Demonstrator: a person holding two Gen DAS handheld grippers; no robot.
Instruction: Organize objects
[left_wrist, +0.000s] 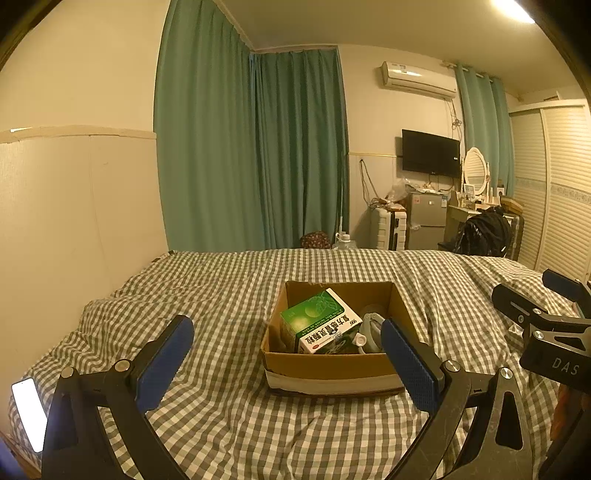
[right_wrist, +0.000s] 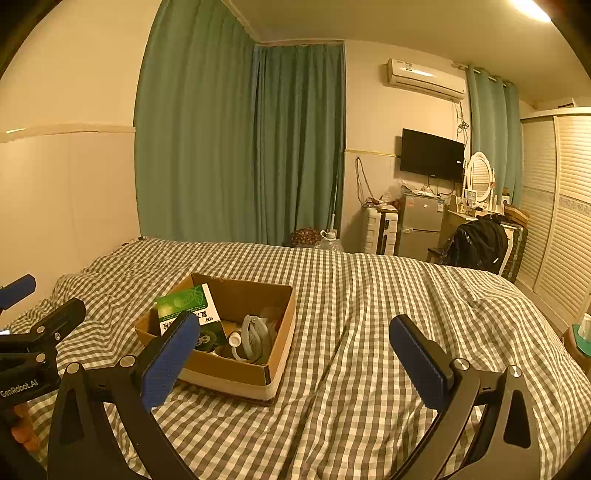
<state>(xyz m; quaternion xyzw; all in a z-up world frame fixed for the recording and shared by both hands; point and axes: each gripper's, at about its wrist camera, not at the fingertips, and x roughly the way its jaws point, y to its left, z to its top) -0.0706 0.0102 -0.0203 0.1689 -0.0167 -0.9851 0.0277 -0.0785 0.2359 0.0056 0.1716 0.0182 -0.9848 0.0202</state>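
A brown cardboard box (left_wrist: 328, 367) (right_wrist: 240, 367) sits on the checked bed cover. Inside it a green and white medicine carton (left_wrist: 321, 323) (right_wrist: 188, 312) leans tilted on the left, and a grey strap-like item with a white cap (left_wrist: 369, 332) (right_wrist: 255, 338) lies on the right. My left gripper (left_wrist: 288, 363) hangs open just in front of the box, nothing between its blue pads. My right gripper (right_wrist: 295, 356) is also open and holds nothing; it hovers to the right of the box, its left pad overlapping the box's near corner. Each gripper shows at the edge of the other's view.
The checked bed cover (left_wrist: 221, 424) (right_wrist: 369, 314) is rumpled and spreads widely around the box. A lit phone (left_wrist: 29, 411) lies at the bed's left edge. Beyond the bed stand green curtains (left_wrist: 251, 155), a fridge (right_wrist: 419, 225), a wall television and a dressing table.
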